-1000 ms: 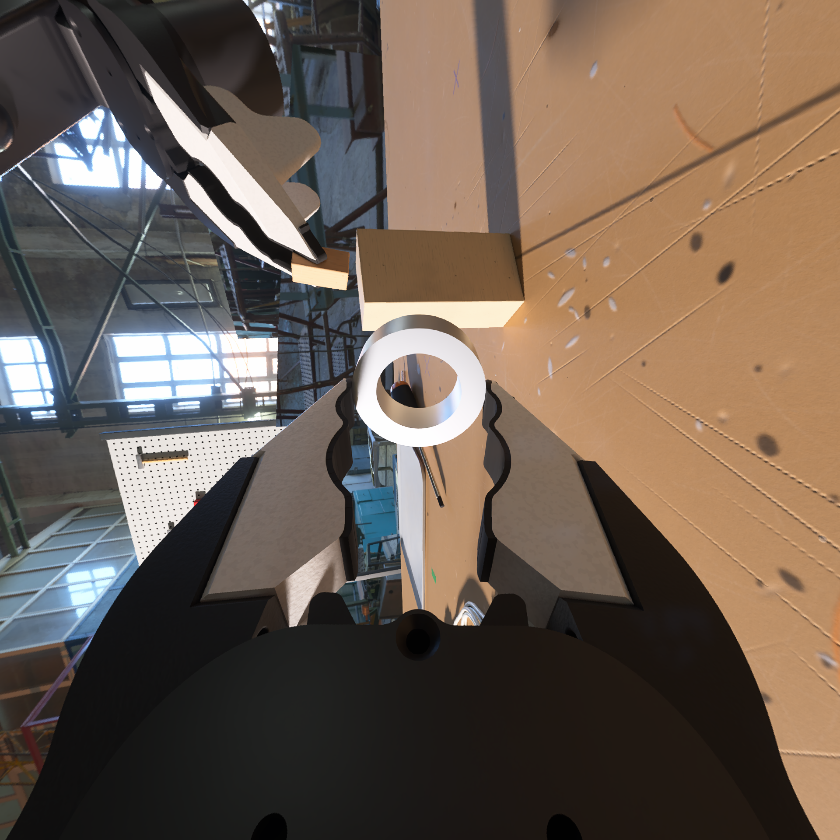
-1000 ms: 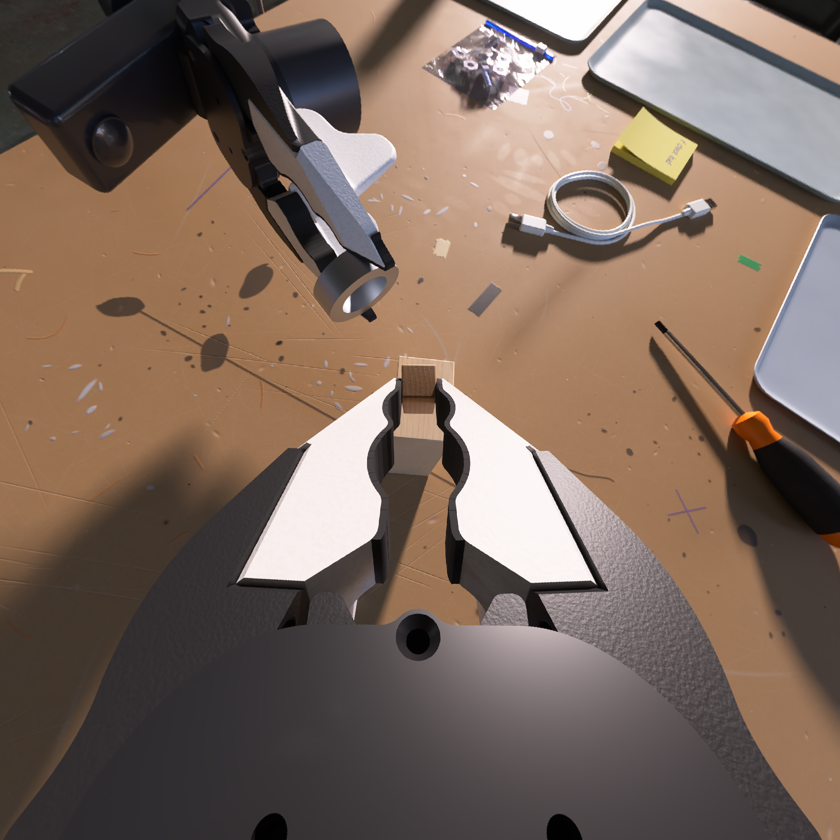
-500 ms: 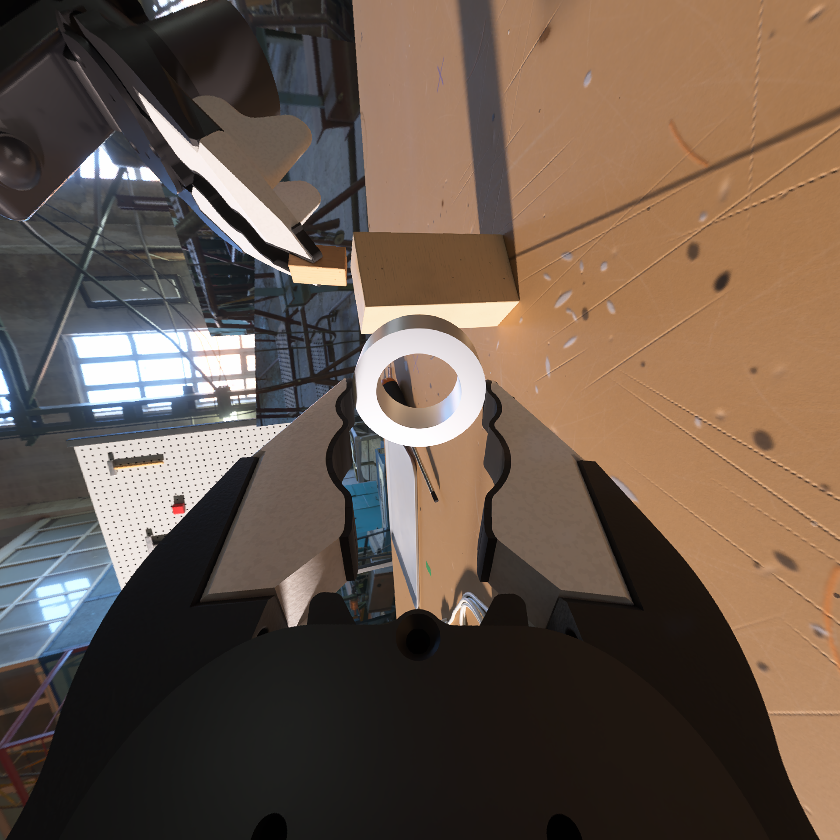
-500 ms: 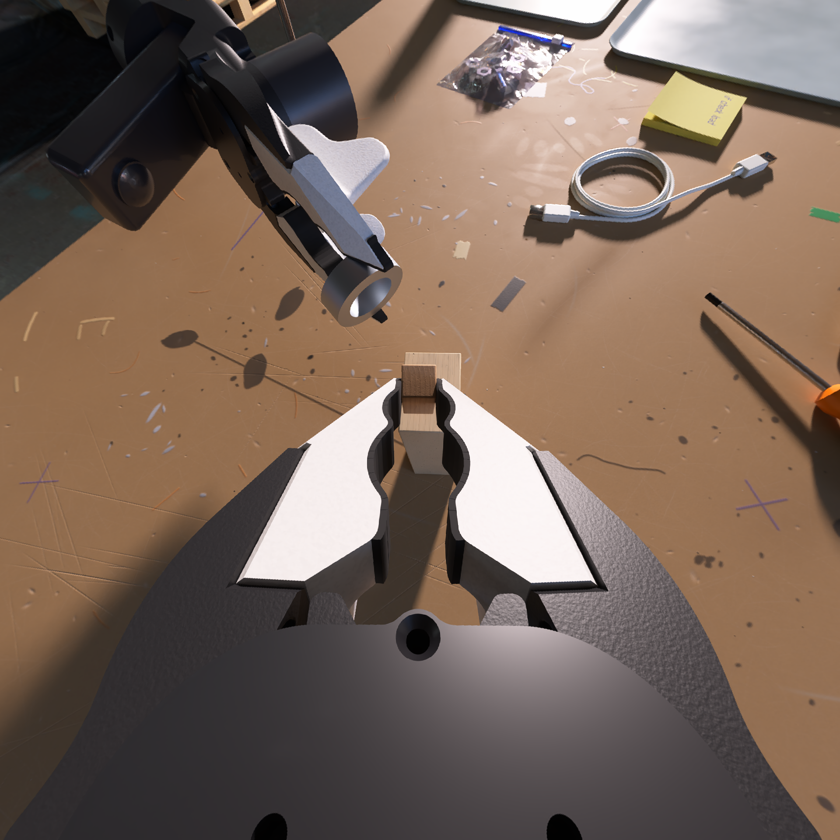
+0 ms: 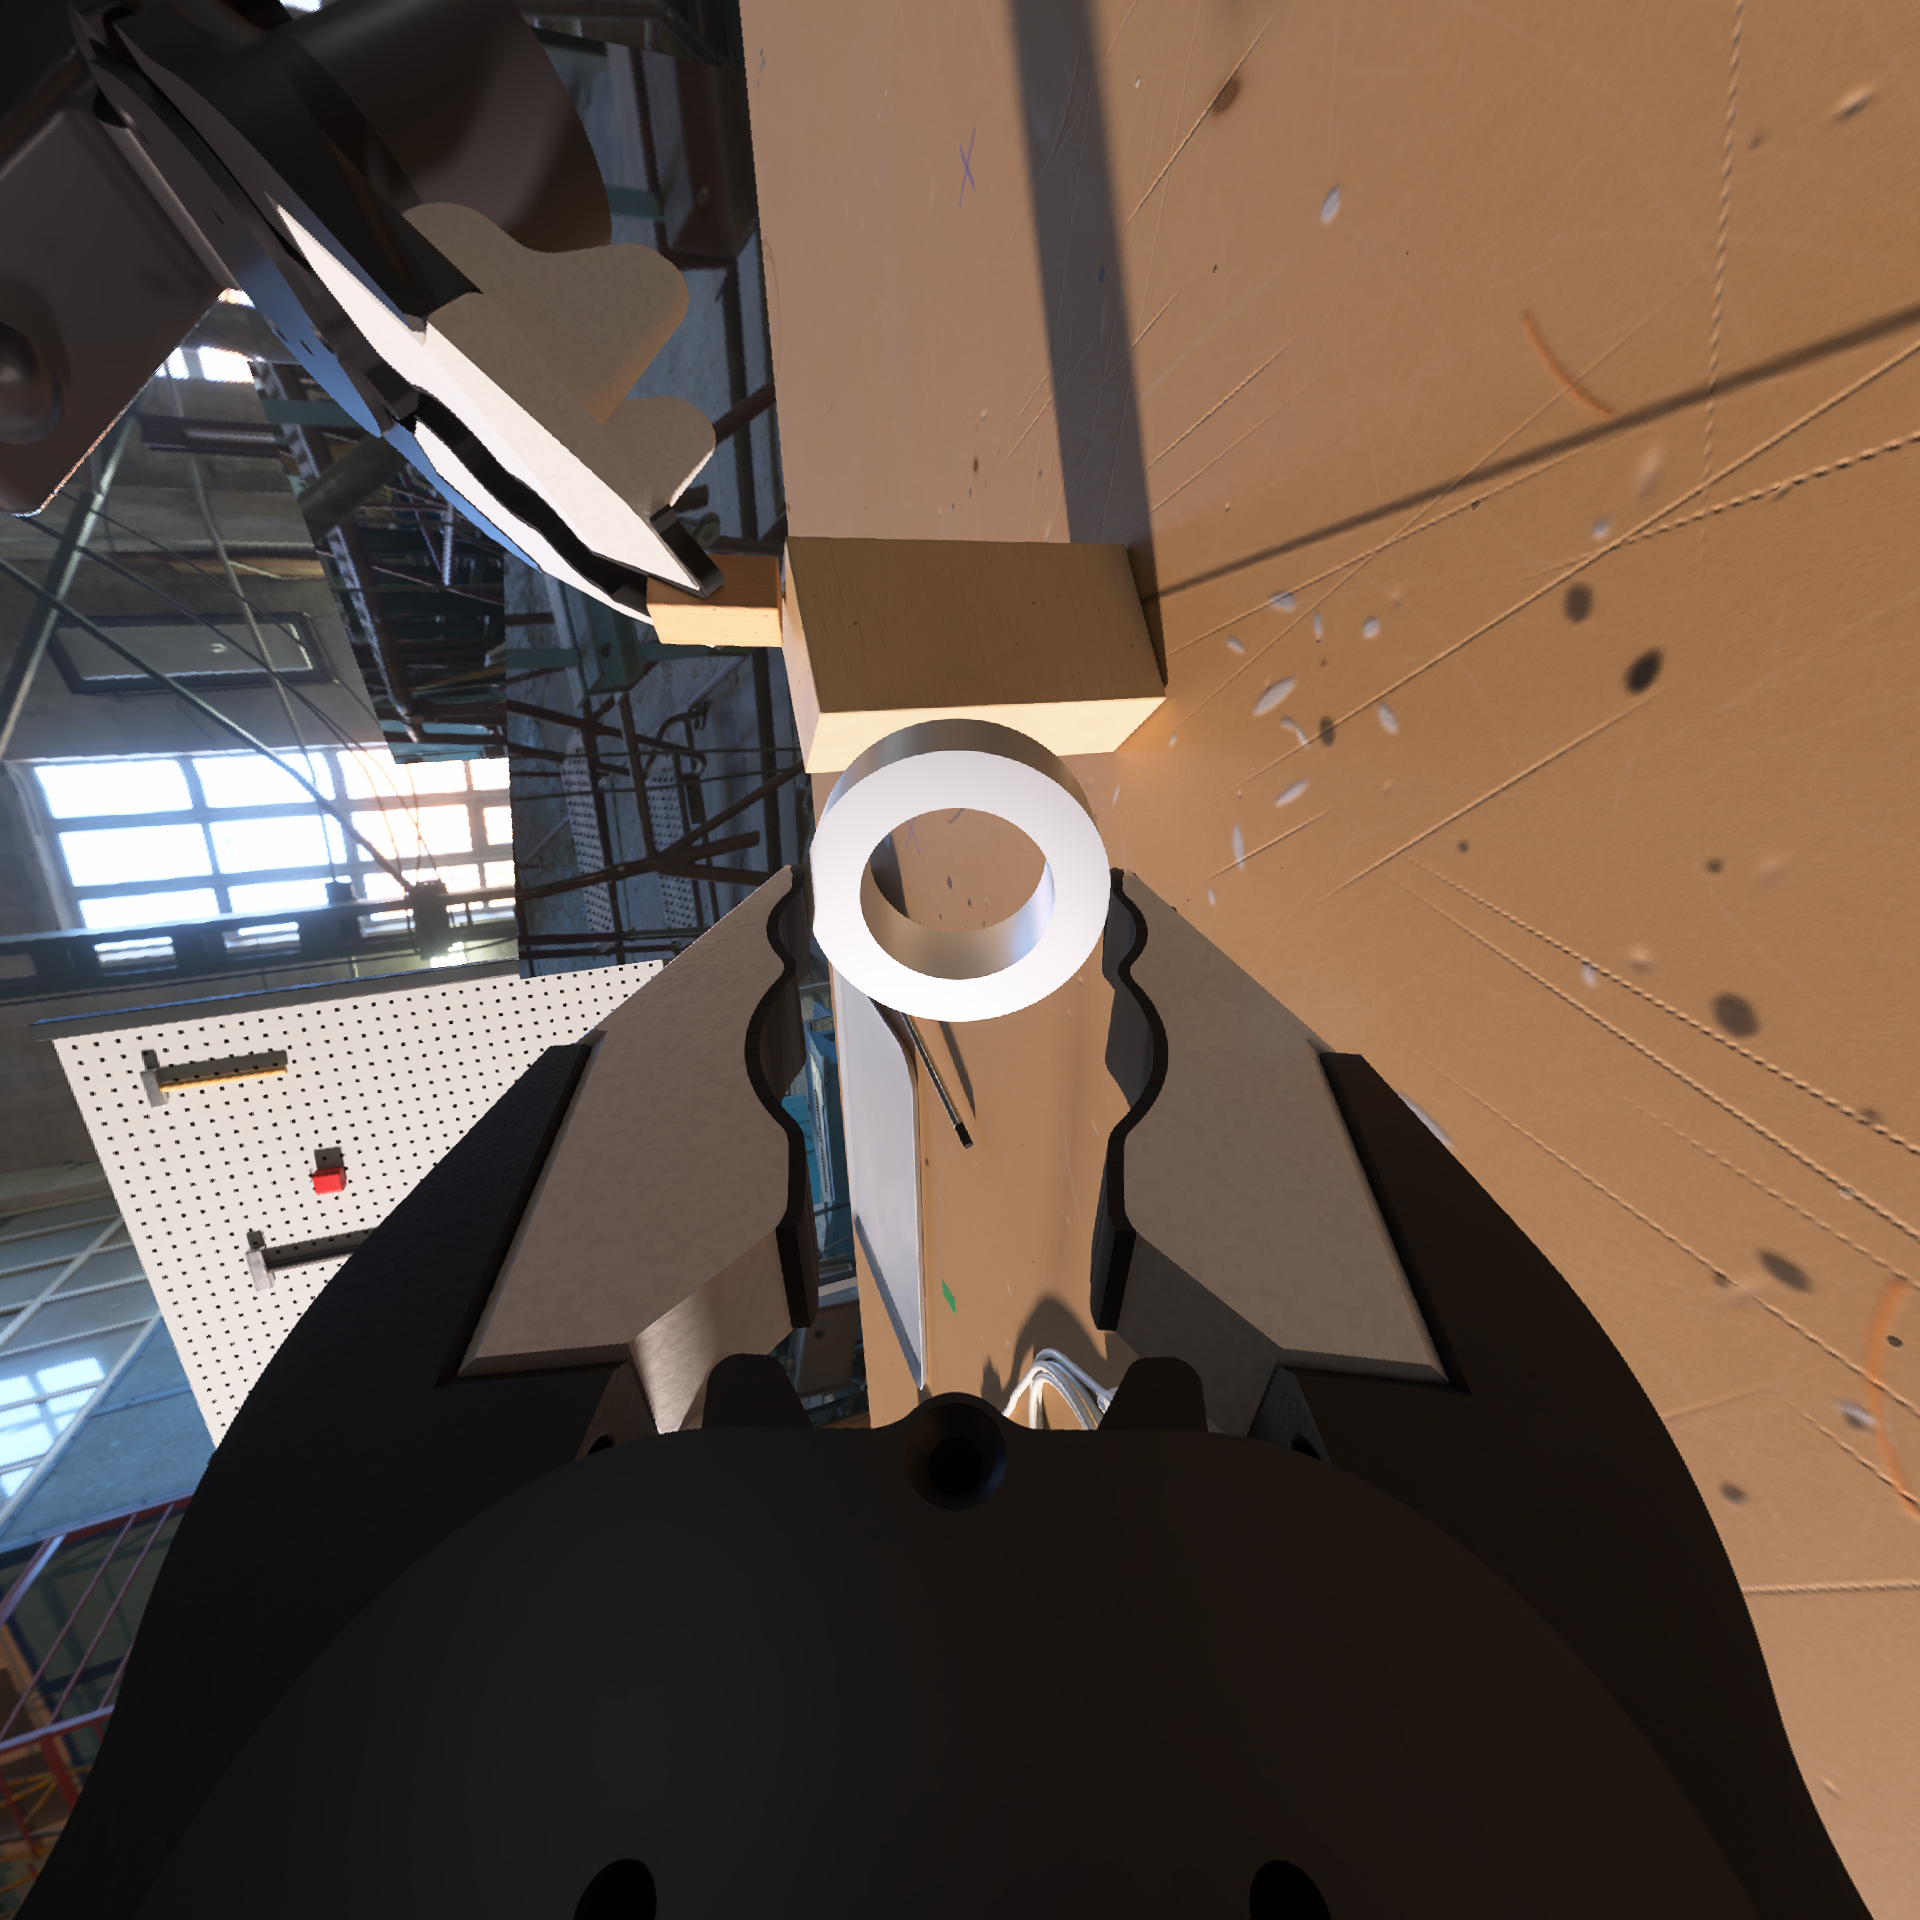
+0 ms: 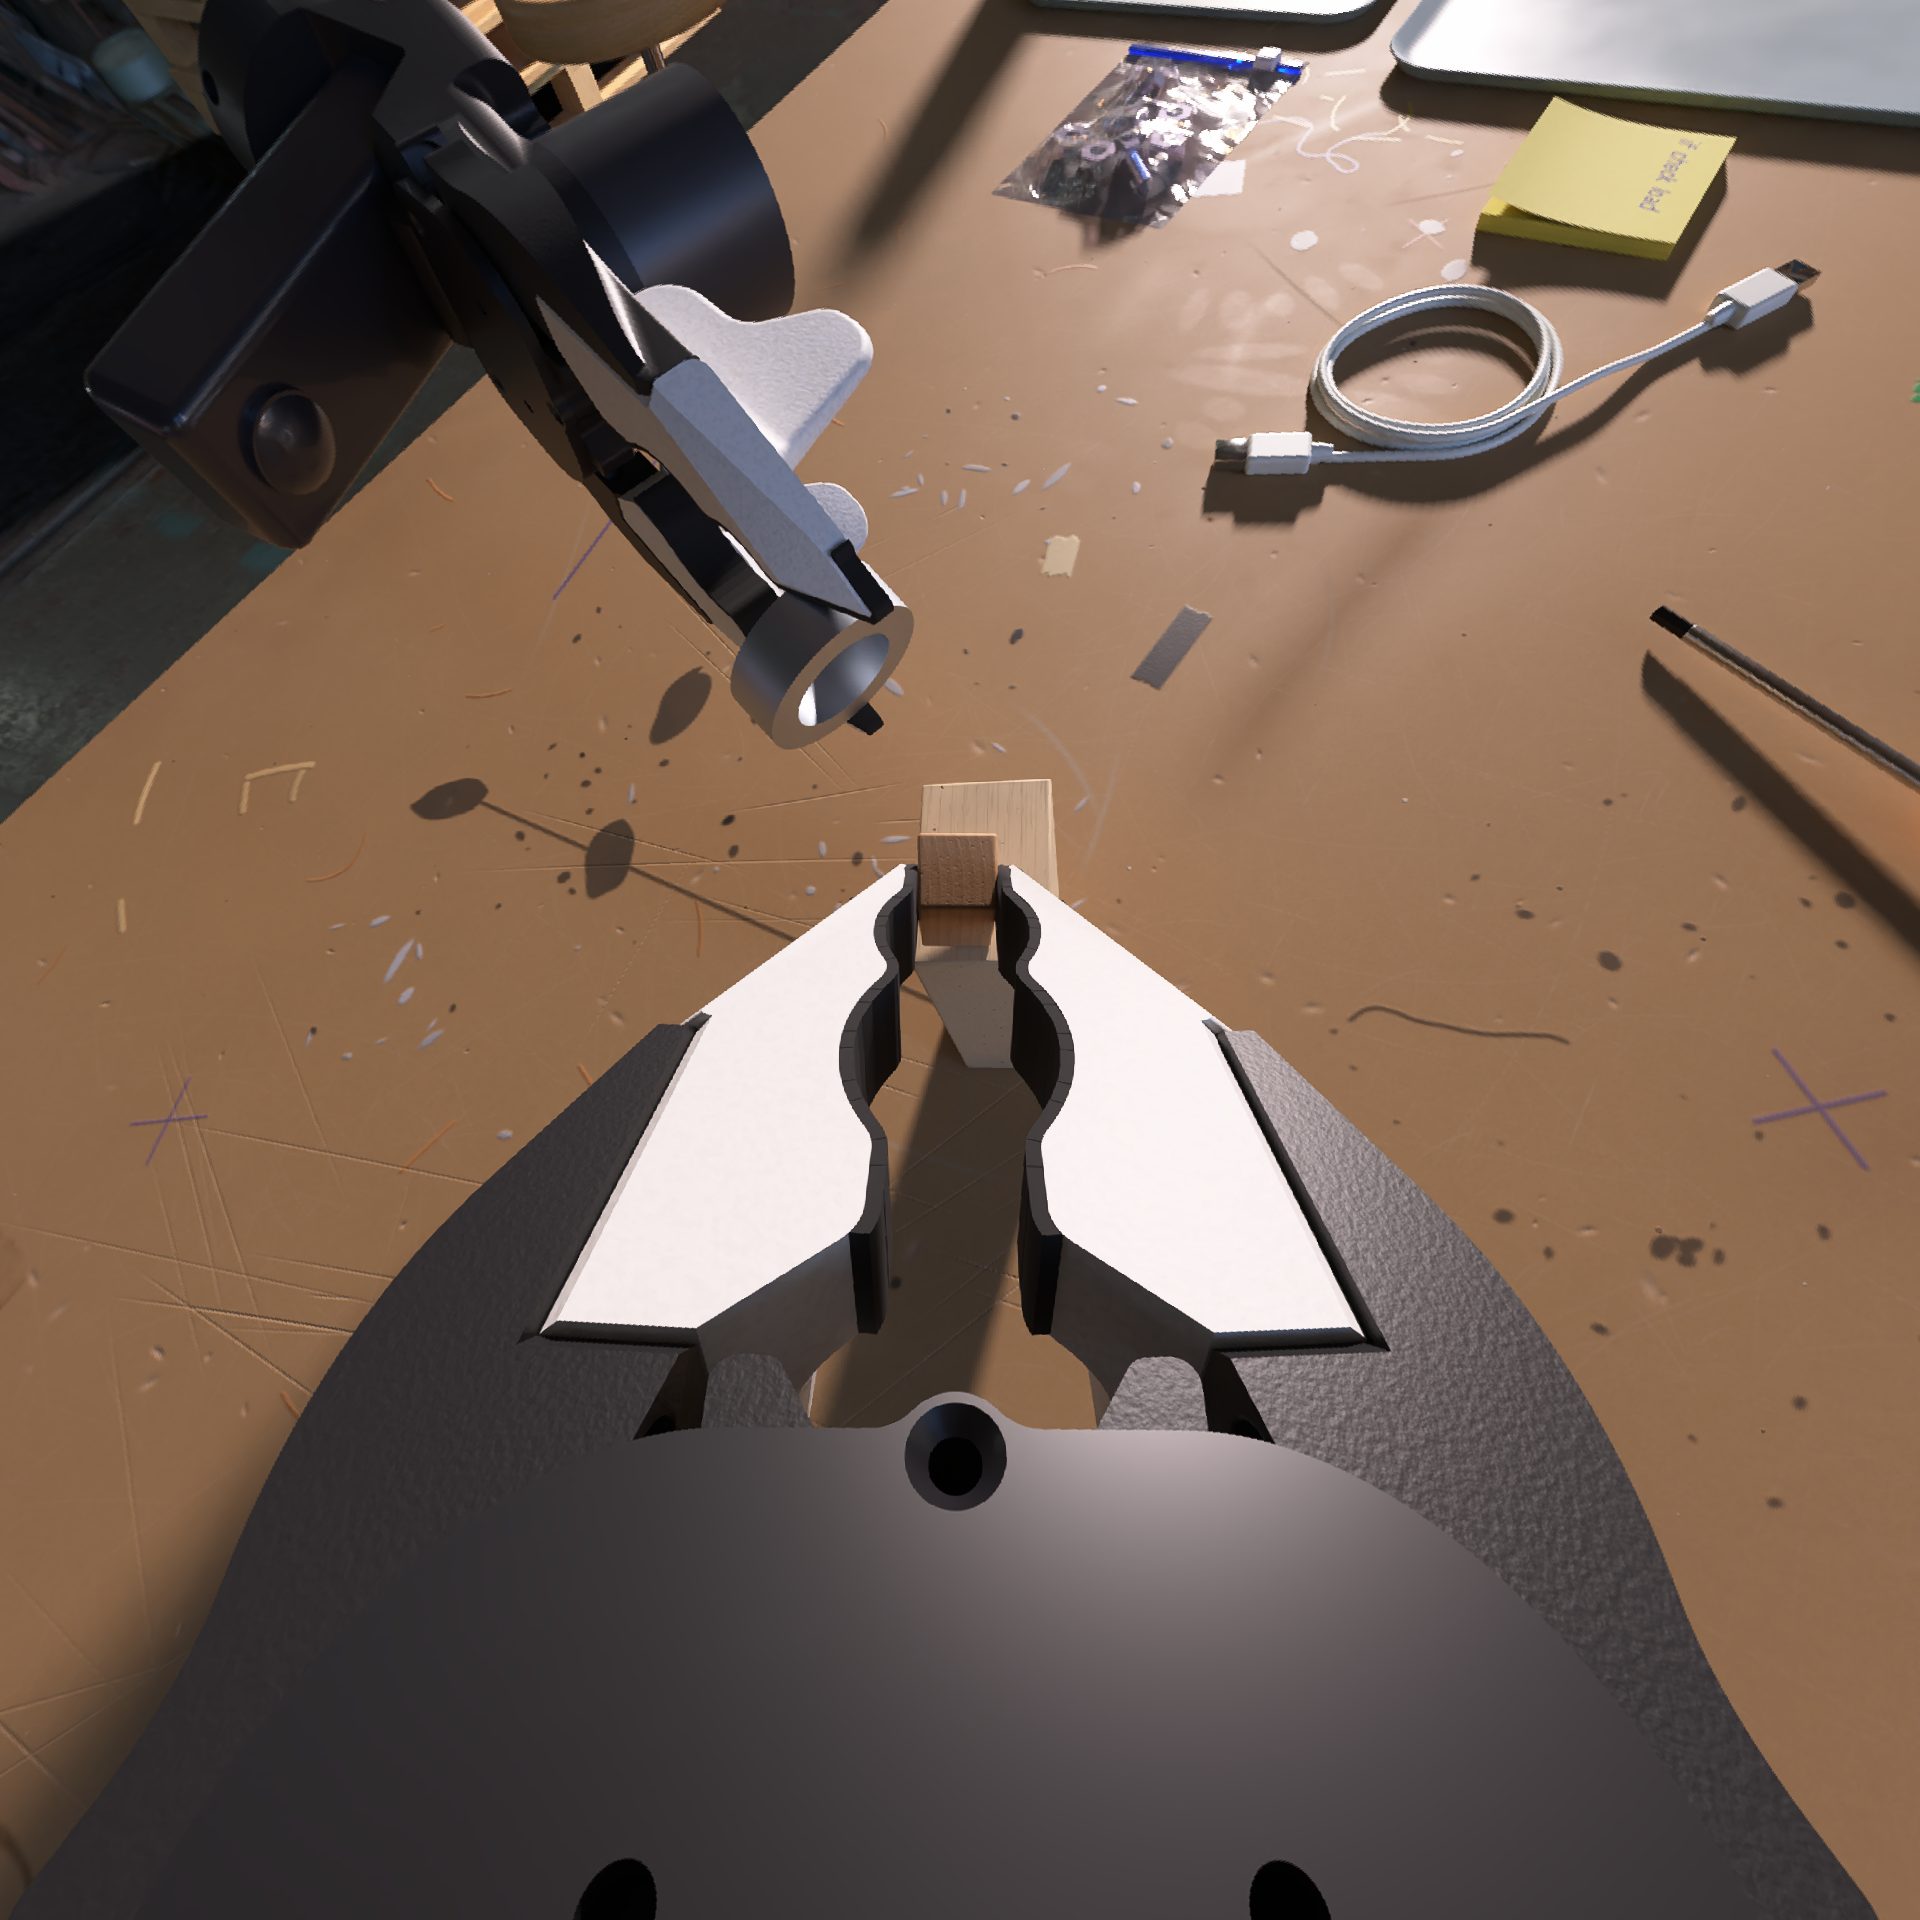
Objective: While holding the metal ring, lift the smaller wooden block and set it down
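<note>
My left gripper (image 5: pixel 956 883) is shut on the metal ring (image 5: pixel 956 987) and holds it in the air beside the larger wooden block (image 5: pixel 966 623), which stands on the brown table (image 5: pixel 1455 935). My right gripper (image 6: pixel 956 883) is shut on the smaller wooden block (image 6: pixel 956 868) and holds it close above the larger block (image 6: pixel 1003 810). I cannot tell whether the two blocks touch. The left wrist view shows the right gripper (image 5: pixel 691 577) with the small block (image 5: pixel 717 623). The right wrist view shows the left gripper (image 6: pixel 831 665) with the ring (image 6: pixel 769 675).
A coiled white cable (image 6: pixel 1434 374), a yellow note pad (image 6: pixel 1605 171), a bag of small parts (image 6: pixel 1143 125), a screwdriver shaft (image 6: pixel 1787 696) and a metal tray (image 6: pixel 1662 52) lie at the far right. The table edge (image 6: pixel 208 665) runs at the left.
My right gripper has risen a little with the small block; the larger block looks smaller under it. My left gripper still holds the ring and has shifted slightly.
</note>
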